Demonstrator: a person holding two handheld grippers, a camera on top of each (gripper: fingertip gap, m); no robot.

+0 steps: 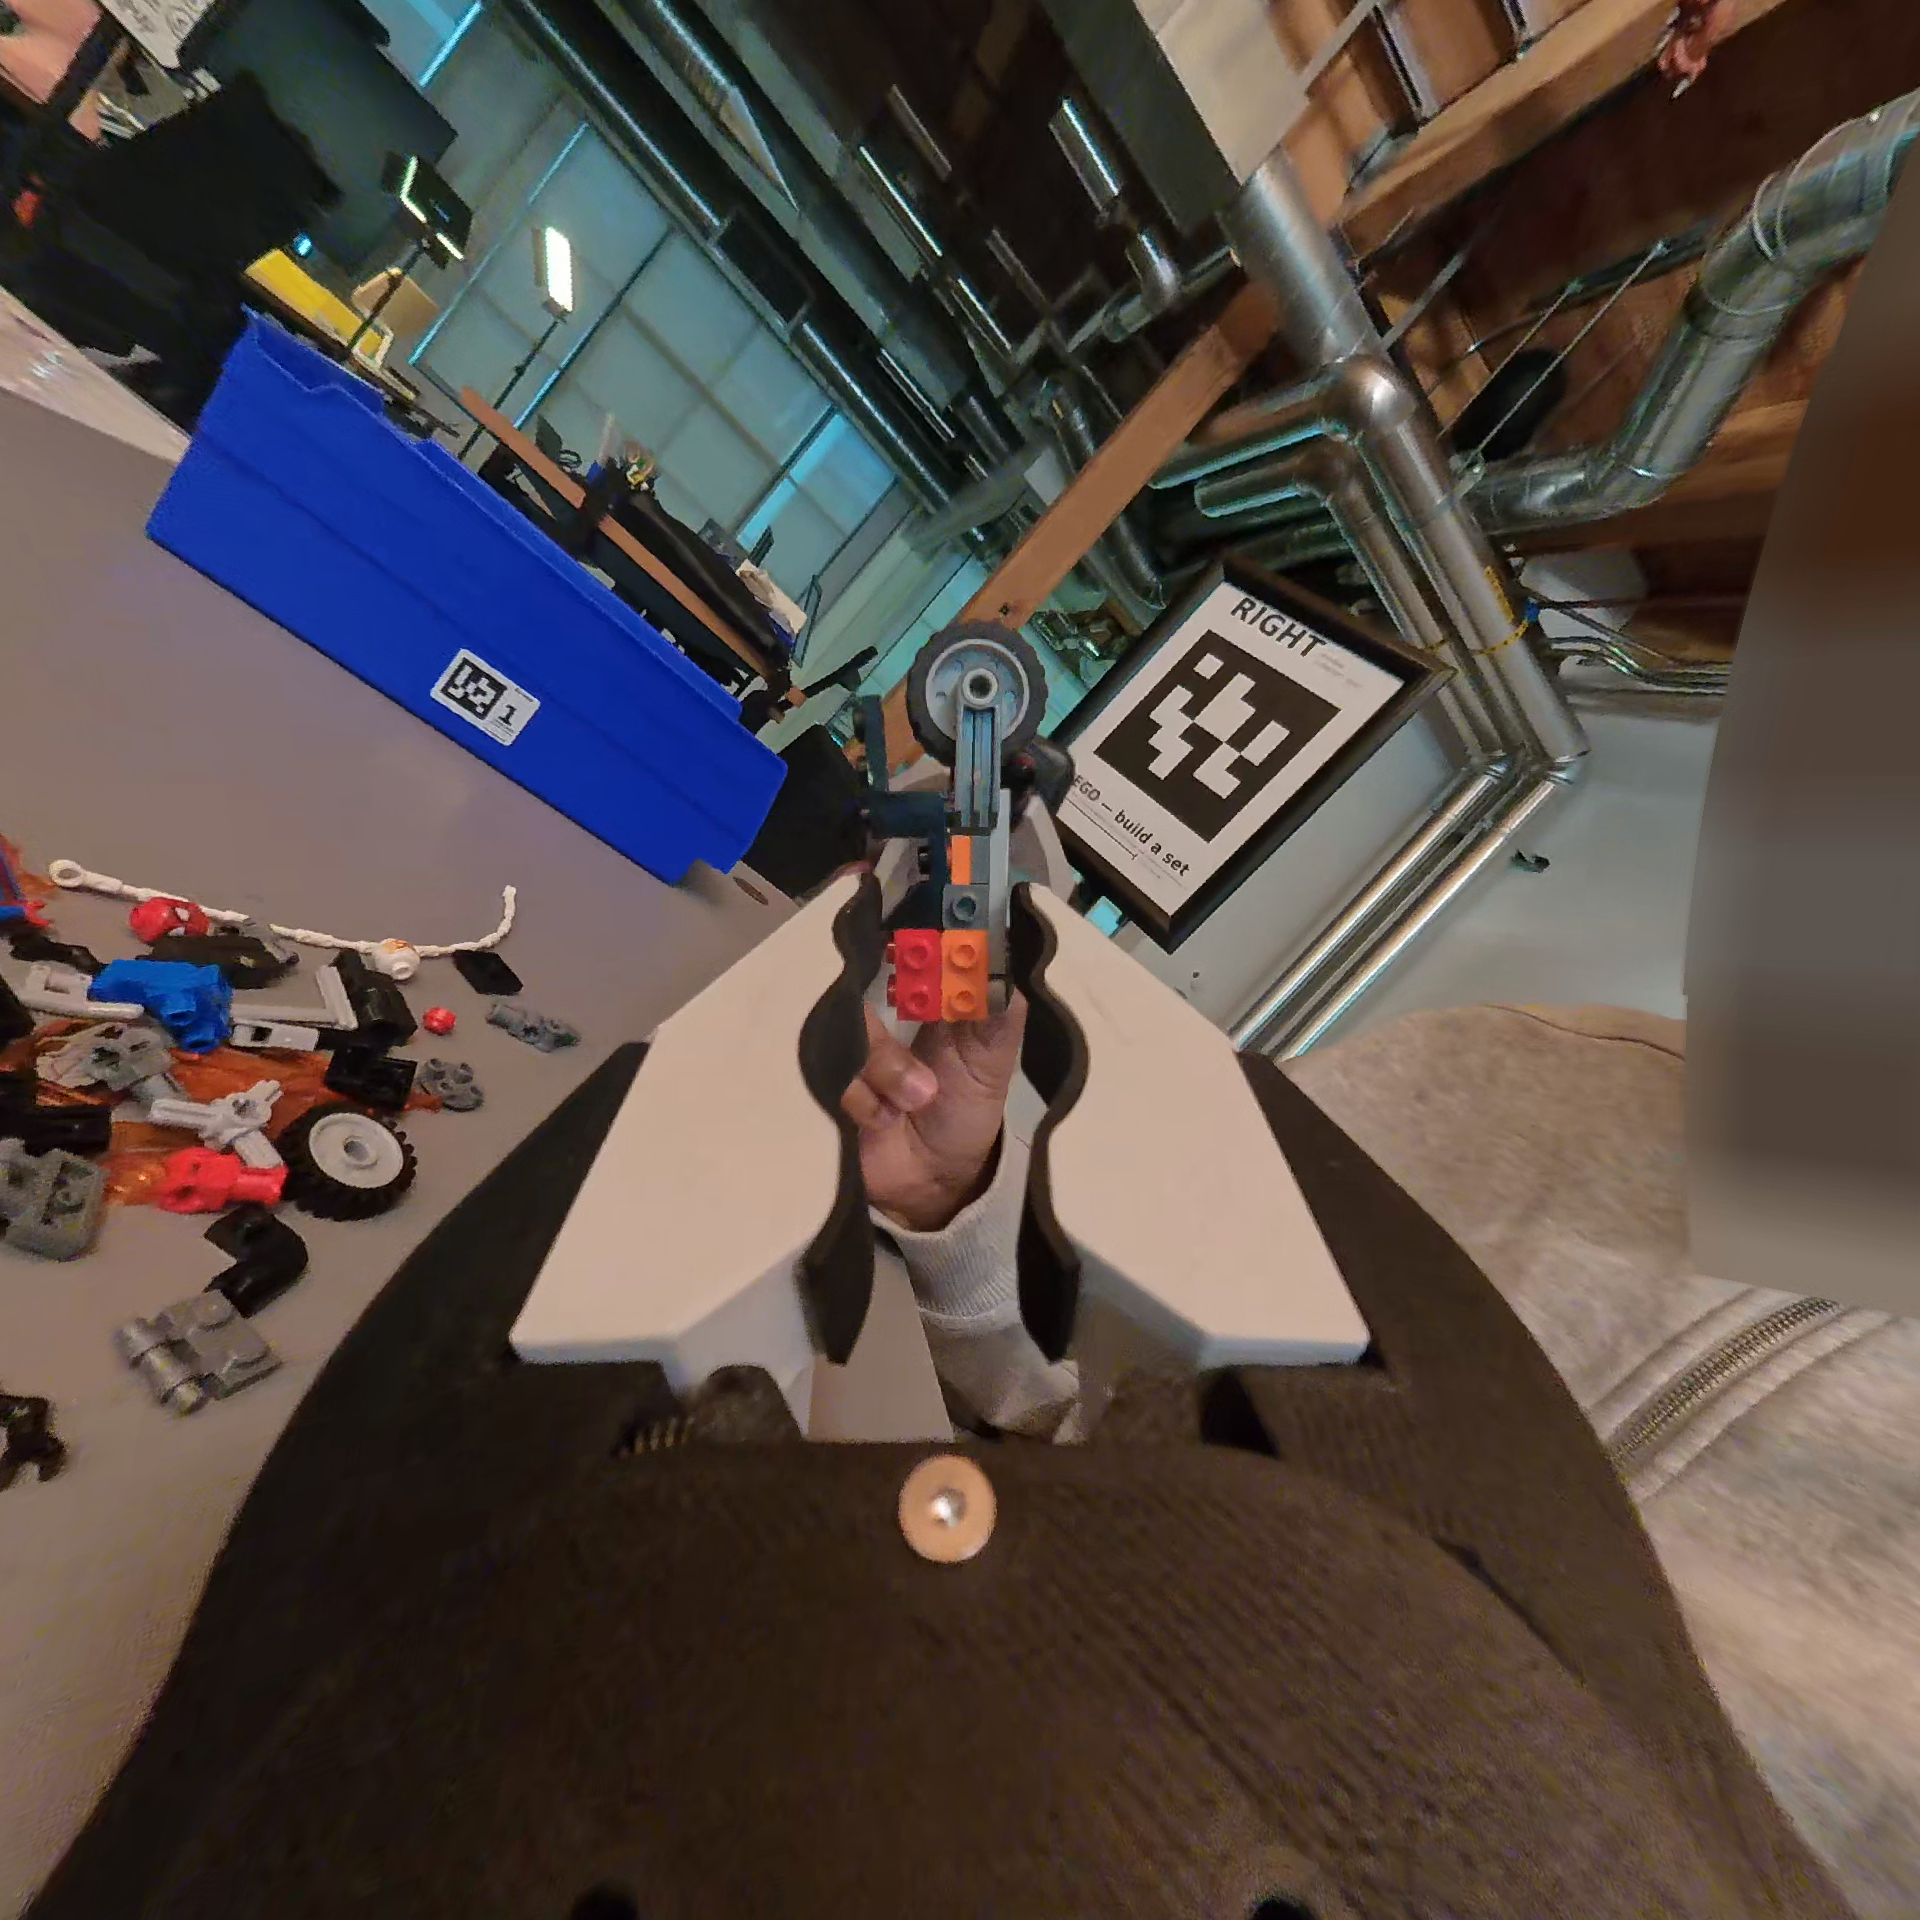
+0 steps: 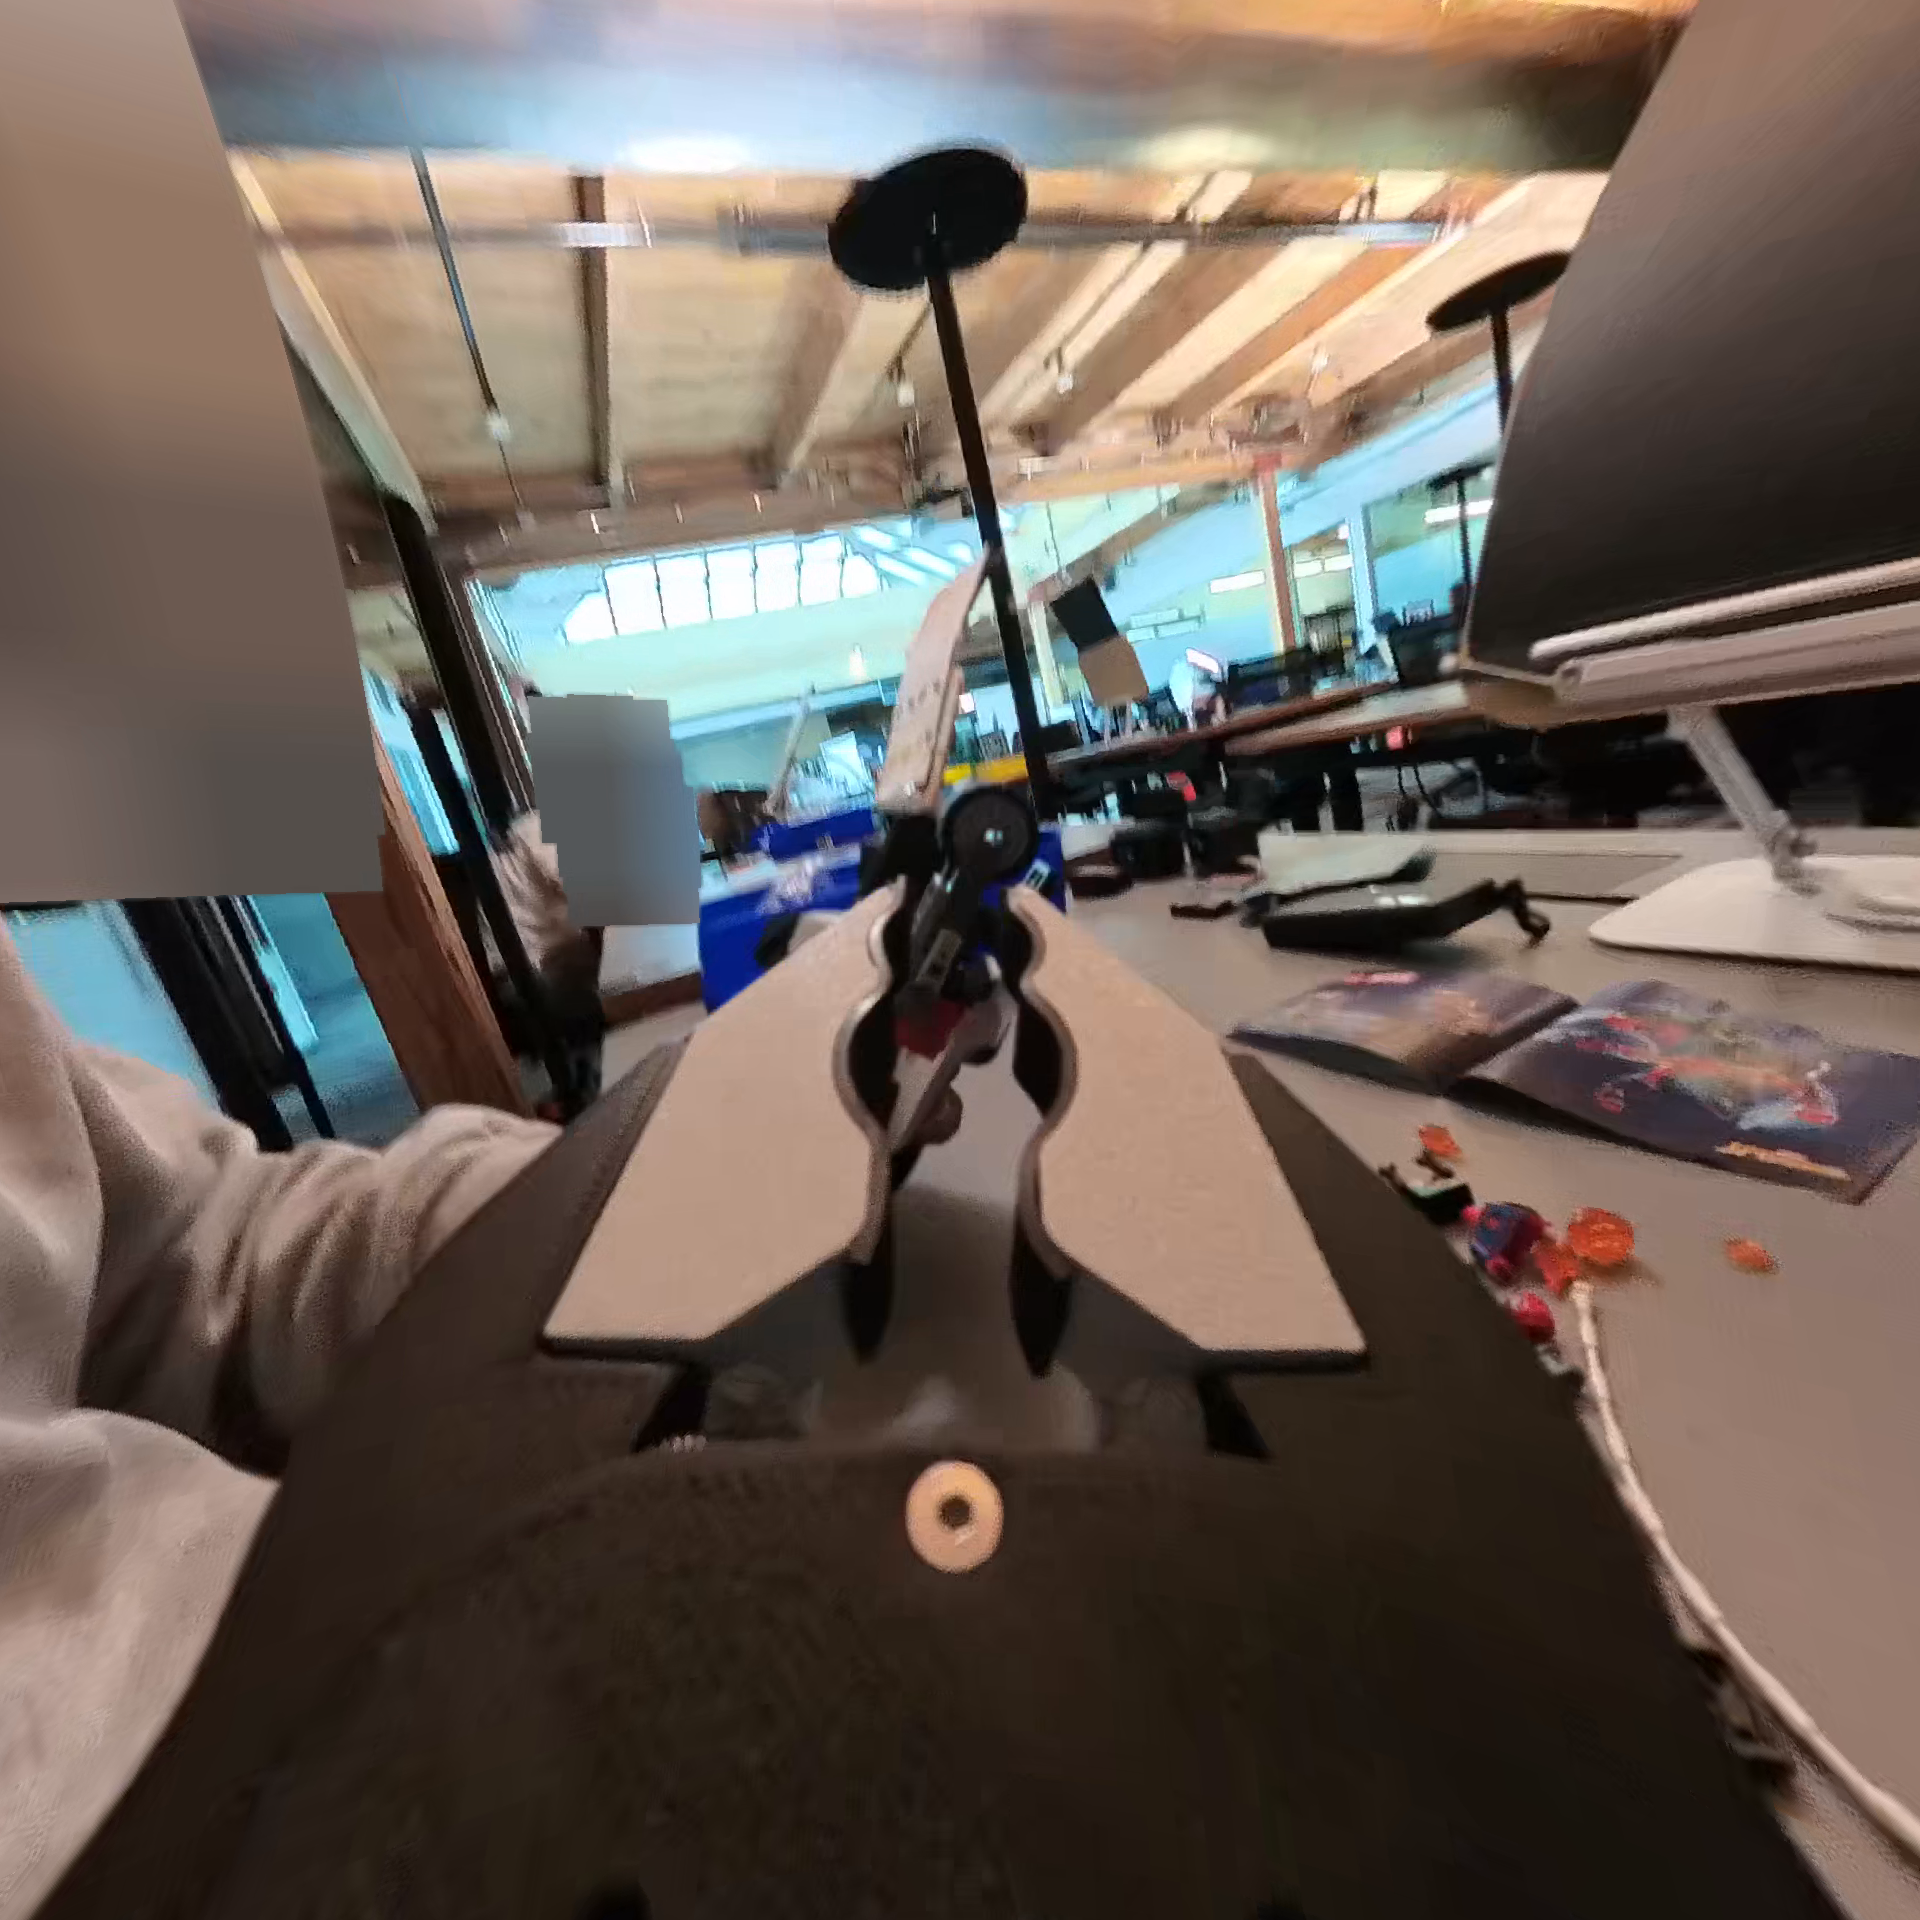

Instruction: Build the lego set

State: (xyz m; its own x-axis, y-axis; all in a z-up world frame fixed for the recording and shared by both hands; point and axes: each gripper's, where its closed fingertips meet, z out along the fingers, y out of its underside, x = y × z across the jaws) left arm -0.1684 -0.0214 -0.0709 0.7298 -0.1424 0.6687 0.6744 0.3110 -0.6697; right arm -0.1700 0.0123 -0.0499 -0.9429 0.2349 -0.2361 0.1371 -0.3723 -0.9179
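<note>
Grey tabletop (image 1: pixel 260 790) runs under both grippers, inside a workshop with wooden ceiling beams and silver ducts.

Nearest in the left wrist view, the left gripper (image 1: pixel 940 925) is pinched on a small brick model (image 1: pixel 951 883), its black wavy pads against the model's red and orange bricks. A grey wheel with a black tyre (image 1: pixel 975 694) tops the model, above the fingertips. Behind the fingers show a person's hand (image 1: pixel 920 1101) and a light knit sleeve (image 1: pixel 1507 1195). Left of the gripper, loose bricks (image 1: pixel 197 1081) lie scattered on the table: a wheel, blue, red, grey and black pieces and a white chain. Farther back sits a blue bin (image 1: pixel 436 592) with a marker sticker, and a framed marker board (image 1: pixel 1236 738) stands just behind the model.

In the right wrist view, which is blurred, the right gripper (image 2: pixel 951 925) is closed on the same model (image 2: pixel 951 935), the wheel (image 2: pixel 987 826) above its tips. To the right, orange and red pieces (image 2: pixel 1558 1247) lie near an open instruction booklet (image 2: pixel 1621 1060). Beyond that are a black flat device (image 2: pixel 1371 914) and a monitor on a white stand (image 2: pixel 1714 395).
</note>
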